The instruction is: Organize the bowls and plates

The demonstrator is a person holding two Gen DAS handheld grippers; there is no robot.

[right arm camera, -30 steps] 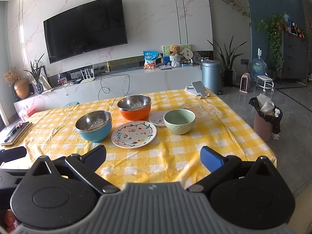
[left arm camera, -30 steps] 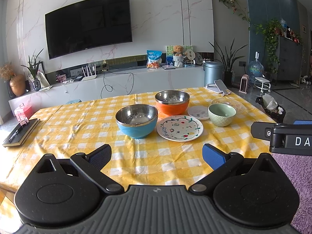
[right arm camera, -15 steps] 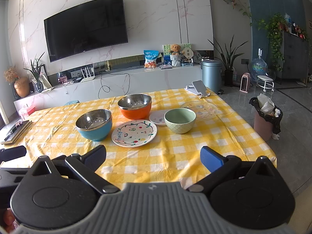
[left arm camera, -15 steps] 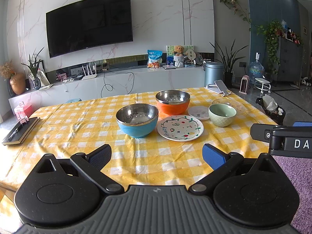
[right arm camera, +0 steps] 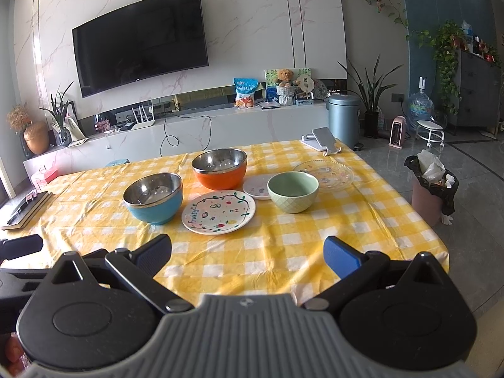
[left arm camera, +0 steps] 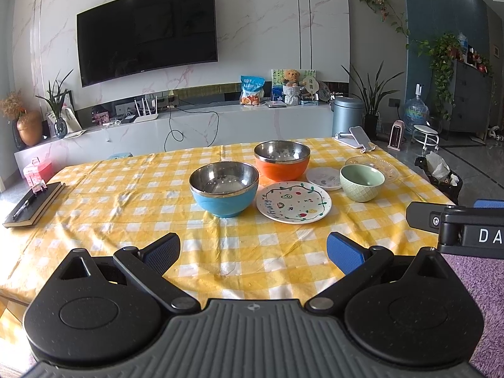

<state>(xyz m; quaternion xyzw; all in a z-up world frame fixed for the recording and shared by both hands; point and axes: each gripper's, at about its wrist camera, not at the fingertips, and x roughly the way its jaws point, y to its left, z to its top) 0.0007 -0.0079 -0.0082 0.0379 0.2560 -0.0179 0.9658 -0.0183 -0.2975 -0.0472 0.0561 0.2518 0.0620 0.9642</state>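
Marble-panelled living room, wall-mounted television (left arm camera: pixel 146 30) above a long low cabinet (left arm camera: pixel 195 127). Bench (left arm camera: pixel 110 208) in the foreground, covered with a yellow-and-white checked cloth.

Items on the bench, largest first. Blue bowl (left arm camera: pixel 224 189) with steel lining, upright, left of the group. Orange bowl (left arm camera: pixel 282 160) with steel lining, upright, behind and to the right of the blue one. Decorated plate (left arm camera: pixel 294 202) with fruit drawings, flat, just beside the blue bowl on its right and in front of the orange bowl. Clear glass plate (right arm camera: pixel 324 171), flat, at the far right of the group. Green bowl (left arm camera: pixel 362 182), upright, right of the decorated plate; whether it touches the glass plate behind it cannot be told. Small white plate (left arm camera: pixel 324 178), flat, between the orange bowl and the green bowl. Dark notebook (left arm camera: pixel 33 203) at the left edge of the bench, well apart from the dishes; phone stand (right arm camera: pixel 321 140) at the far right corner.

Left tool (left arm camera: pixel 253 250): fingers spread wide apart, nothing between them, held over the near edge of the bench. Right tool (right arm camera: pixel 247 253): fingers likewise apart, holding nothing, short of the dishes.
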